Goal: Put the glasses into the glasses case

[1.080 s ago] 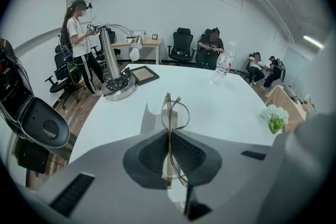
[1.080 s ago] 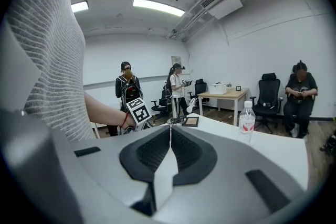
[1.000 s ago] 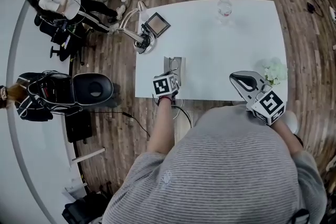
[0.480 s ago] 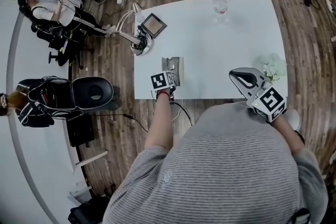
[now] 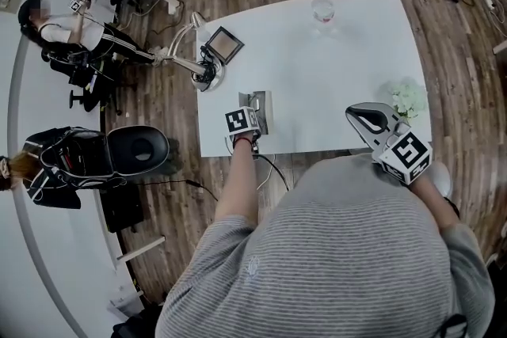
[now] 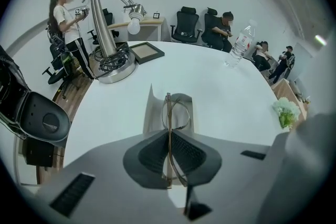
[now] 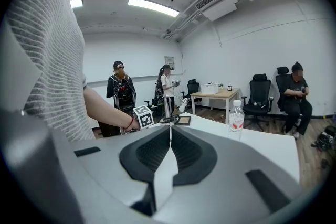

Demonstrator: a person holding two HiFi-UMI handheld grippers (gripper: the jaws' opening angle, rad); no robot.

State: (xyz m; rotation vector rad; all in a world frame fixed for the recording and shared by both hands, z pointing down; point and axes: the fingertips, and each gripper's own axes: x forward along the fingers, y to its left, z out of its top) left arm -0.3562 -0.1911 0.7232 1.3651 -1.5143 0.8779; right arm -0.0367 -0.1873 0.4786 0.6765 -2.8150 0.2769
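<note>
L gripper [image 6: 169,132]: fingers pinch the glasses [image 6: 176,113] by the thin frame. Lenses stick out at 12 o'clock, right over the glasses case [image 6: 152,113], which looks open, near the table [image 6: 236,97] edge. Can't tell if they touch yet. R gripper [image 7: 170,134]: fingers pressed together, empty, at 4 o'clock in head view. Risks: thin grip, so the frame may twist or snag the case wall & shove it. Early release would drop the glasses outside.

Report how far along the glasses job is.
Done: the glasses are picked up, with the left gripper jaws shut on the frame. In hand: they hang just above the grey case, which looks open on the white table. Left: lower them into the case and let go. The right gripper is shut, empty and off to the side.
</note>
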